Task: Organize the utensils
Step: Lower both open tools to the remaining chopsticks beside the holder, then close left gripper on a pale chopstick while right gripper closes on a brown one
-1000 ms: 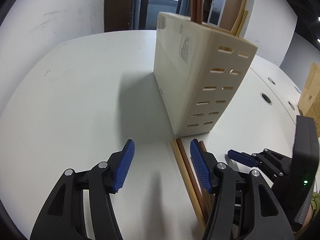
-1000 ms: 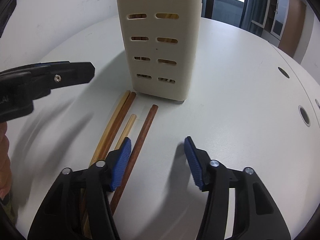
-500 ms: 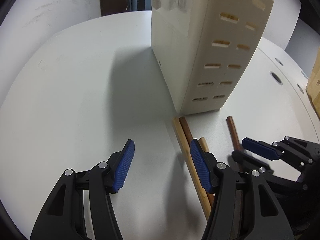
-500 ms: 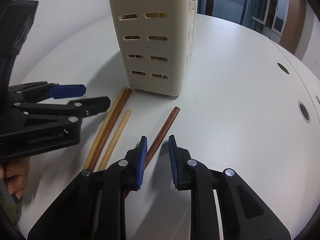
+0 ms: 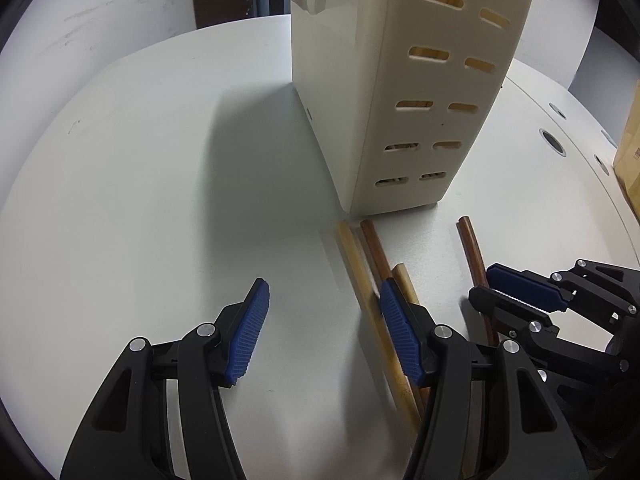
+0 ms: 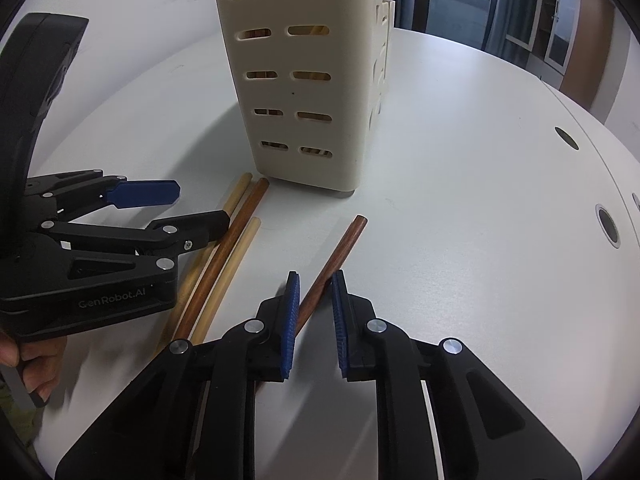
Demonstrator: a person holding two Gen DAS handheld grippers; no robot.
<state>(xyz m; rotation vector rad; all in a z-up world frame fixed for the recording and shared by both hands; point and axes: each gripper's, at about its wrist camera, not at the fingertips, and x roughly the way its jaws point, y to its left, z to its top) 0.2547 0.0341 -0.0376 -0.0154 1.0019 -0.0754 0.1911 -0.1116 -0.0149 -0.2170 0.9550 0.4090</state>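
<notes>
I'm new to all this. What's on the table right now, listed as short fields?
table: white table
holder: cream slotted utensil holder, upright
loose sticks: four chopsticks lying in front of it
separate one: dark brown chopstick, between the right tool's pads
right tool: closing on that chopstick
left tool: open, holding nothing

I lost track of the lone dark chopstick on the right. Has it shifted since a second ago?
Yes. Its far tip now lies right of the holder's near corner, angled away from the other chopsticks.
</notes>
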